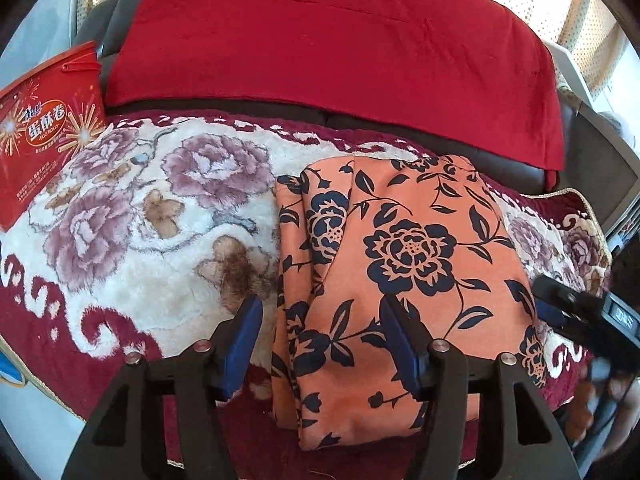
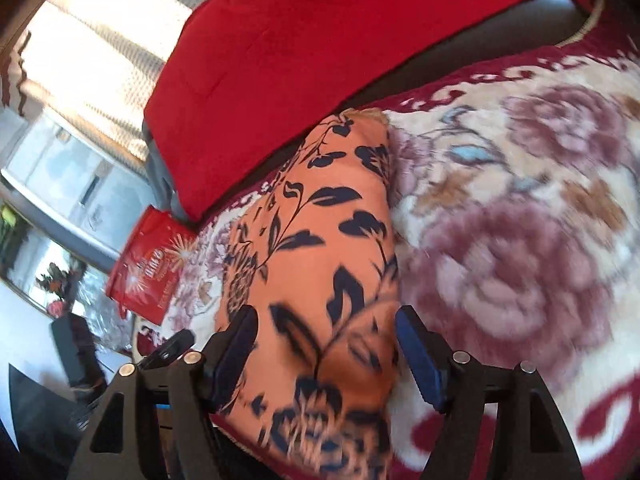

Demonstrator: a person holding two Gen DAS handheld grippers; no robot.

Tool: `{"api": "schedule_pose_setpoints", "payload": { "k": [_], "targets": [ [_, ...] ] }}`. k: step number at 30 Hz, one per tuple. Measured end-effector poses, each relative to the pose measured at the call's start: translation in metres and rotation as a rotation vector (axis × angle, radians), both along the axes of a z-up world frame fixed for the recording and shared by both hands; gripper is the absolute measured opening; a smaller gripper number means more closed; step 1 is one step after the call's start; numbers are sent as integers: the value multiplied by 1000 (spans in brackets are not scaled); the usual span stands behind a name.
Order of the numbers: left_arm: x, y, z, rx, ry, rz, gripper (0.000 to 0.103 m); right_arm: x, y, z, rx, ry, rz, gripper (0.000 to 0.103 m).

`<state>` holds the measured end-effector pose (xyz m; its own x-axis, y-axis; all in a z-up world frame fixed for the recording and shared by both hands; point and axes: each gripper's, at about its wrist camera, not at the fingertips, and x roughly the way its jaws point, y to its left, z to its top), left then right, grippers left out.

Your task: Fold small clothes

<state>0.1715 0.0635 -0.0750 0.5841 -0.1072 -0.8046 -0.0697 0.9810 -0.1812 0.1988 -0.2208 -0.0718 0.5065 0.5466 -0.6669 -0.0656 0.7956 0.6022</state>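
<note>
The orange garment with the dark flower print [image 1: 400,264] lies folded into a long narrow bundle on the plush floral sofa cover [image 1: 152,216], its far end close to the seat's back edge under the red blanket [image 1: 320,40] and its near end at the front border. Both grippers stand with their jaws apart and nothing pinched: the left gripper [image 1: 320,344] straddles the bundle's left long edge without pressing on it, and the right gripper [image 2: 326,354] hangs over the near end with the cloth showing between its pads but not squeezed (that view is smeared, so I would not swear to how close the pads sit). To my eye a lengthwise fold has just been laid down and let go, and what remains is probably to halve the bundle end to end; that would call for taking the two near corners, through all layers, and carrying them toward the far end without dragging the loose left flap out of line. Room is good to the left, where the cover lies bare as far as the red snack box [image 1: 44,132]; on the right the bundle's long edge has less cover beside it before the sofa's end.
</note>
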Motion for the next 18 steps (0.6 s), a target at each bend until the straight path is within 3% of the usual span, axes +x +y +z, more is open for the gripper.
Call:
{"api": "schedule_pose_setpoints", "payload": {
  "k": [7, 11, 13, 15, 17, 18],
  "targets": [
    [10, -4, -8, 8, 3, -5, 62, 31, 12, -15, -40, 25, 23, 79],
    [23, -7, -38, -18, 68, -36, 63, 31, 15, -17, -75, 26, 49, 49],
    [29, 1, -61, -83, 115, -35, 65, 27, 10, -17, -64, 26, 28, 47],
    [24, 16, -50, -150, 95, -13, 64, 23, 11, -17, -69, 24, 24, 48],
    [19, 30, -32, -180, 14, 6, 69, 22, 10, -10, -55, 14, 33, 60],
    [20, 39, -25, -183, -33, 15, 75, 23, 8, -6, -29, 1, 41, 73]
  ]
}}
